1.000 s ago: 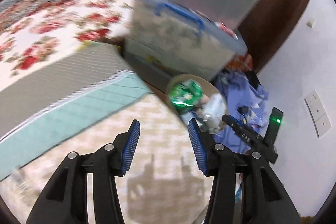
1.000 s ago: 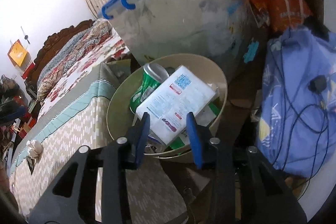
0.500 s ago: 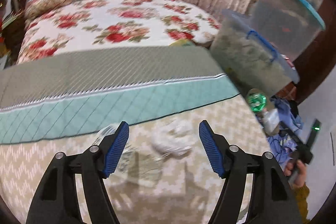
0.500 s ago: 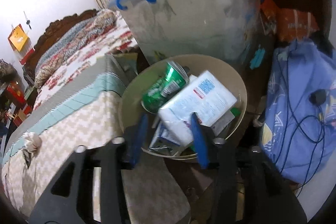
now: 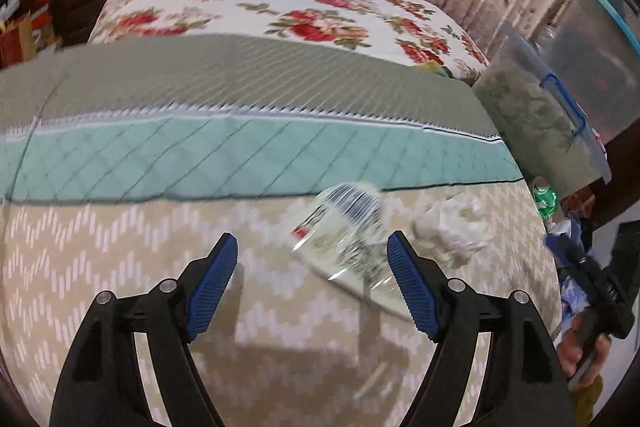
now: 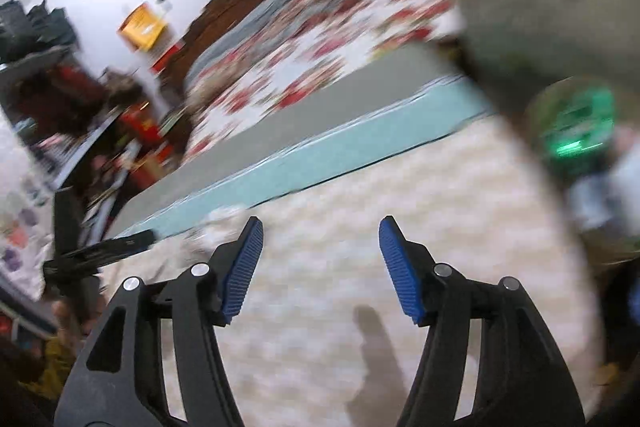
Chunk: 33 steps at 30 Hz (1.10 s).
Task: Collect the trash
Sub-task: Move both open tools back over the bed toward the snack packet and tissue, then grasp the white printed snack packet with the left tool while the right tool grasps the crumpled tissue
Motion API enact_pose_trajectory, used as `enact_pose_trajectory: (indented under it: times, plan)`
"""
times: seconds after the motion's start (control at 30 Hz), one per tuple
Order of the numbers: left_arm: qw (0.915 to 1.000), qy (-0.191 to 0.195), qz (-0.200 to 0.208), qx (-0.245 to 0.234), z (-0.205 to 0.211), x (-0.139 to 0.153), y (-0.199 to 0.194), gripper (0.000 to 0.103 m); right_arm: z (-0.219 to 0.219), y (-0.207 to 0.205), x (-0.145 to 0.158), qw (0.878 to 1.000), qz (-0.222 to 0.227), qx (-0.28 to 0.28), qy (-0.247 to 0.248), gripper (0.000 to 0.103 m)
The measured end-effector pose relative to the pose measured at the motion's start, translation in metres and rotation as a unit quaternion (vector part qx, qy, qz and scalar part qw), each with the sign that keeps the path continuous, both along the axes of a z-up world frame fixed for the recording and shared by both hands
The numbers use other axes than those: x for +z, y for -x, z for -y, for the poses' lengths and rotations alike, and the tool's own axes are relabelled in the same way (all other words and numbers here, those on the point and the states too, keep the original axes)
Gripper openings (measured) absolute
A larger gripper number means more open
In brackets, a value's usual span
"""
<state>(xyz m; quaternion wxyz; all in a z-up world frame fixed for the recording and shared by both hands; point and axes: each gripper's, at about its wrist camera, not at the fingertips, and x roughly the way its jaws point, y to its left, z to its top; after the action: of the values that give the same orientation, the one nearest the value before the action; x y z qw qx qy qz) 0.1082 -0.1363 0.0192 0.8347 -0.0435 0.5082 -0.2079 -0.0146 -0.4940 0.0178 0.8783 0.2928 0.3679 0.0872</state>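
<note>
Left gripper (image 5: 310, 265) spread, jaws opening, nothing pinched; clear plastic wrapper (image 5: 344, 231) lies on bed (image 5: 120, 247) just ahead, toward right finger. Crumpled tissue (image 5: 456, 227) beside wrapper. Right gripper (image 6: 320, 259) spread, jaws opening, empty, above bed. View blurred.

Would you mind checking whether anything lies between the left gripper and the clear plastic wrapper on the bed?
Nothing visible does. The left gripper, its jaws opening and empty, hangs above bare patterned bedspread, with the clear plastic wrapper just ahead toward its right finger. The crumpled white tissue lies beyond, off to the right.
</note>
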Motion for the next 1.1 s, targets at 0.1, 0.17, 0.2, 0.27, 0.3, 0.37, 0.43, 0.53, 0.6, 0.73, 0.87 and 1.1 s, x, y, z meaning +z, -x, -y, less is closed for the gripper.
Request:
enact_pose_trajectory:
  times: [0.1, 0.17, 0.2, 0.27, 0.3, 0.37, 0.43, 0.53, 0.6, 0.73, 0.87, 1.1]
  plan:
    - [0.9994, 0.028, -0.021, -0.003, -0.016, -0.006, 0.008, 0.072, -0.046, -0.019, 0.008, 0.998, 0.015, 0.03, 0.044, 0.062]
    - [0.998, 0.051, -0.036, -0.013, -0.021, -0.008, 0.015, 0.072, -0.063, -0.027, 0.013, 0.998, 0.024, 0.035, 0.055, 0.062]
    - [0.9973, 0.059, -0.04, -0.02, -0.022, -0.009, 0.019, 0.072, -0.071, -0.031, 0.017, 0.997, 0.029, 0.039, 0.054, 0.061]
    - [0.996, 0.069, -0.045, -0.034, -0.021, -0.01, 0.028, 0.072, -0.088, -0.037, 0.022, 0.996, 0.038, 0.05, 0.062, 0.053]
    - [0.995, 0.077, -0.049, -0.04, -0.02, -0.011, 0.03, 0.072, -0.105, -0.04, 0.025, 0.993, 0.039, 0.071, 0.08, 0.044]
    - [0.993, 0.09, -0.057, -0.05, -0.018, -0.015, 0.034, 0.072, -0.128, -0.042, 0.025, 0.988, 0.039, 0.106, 0.107, 0.034]
    - [0.9905, 0.105, -0.071, -0.055, -0.017, -0.022, 0.034, 0.072, -0.145, -0.045, 0.024, 0.979, 0.034, 0.129, 0.156, 0.029]
    - [0.9874, 0.124, -0.081, -0.056, -0.018, -0.026, 0.033, 0.072, -0.156, -0.048, 0.009, 0.975, 0.005, 0.135, 0.177, 0.029]
    - [0.9851, 0.136, -0.089, -0.056, -0.019, -0.028, 0.033, 0.074, -0.153, -0.054, -0.006, 0.98, -0.027, 0.129, 0.146, 0.028]
    - [0.9838, 0.142, -0.092, -0.057, -0.015, -0.028, 0.029, 0.074, -0.134, -0.054, -0.02, 0.991, -0.035, 0.116, 0.063, 0.029]
    - [0.981, 0.157, -0.099, -0.054, -0.011, -0.029, 0.019, 0.078, -0.13, -0.048, -0.027, 0.992, -0.029, 0.114, 0.049, 0.029]
    - [0.9781, 0.174, -0.105, -0.045, -0.002, -0.031, 0.003, 0.078, -0.116, -0.068, -0.039, 0.993, -0.031, 0.114, -0.001, 0.029]
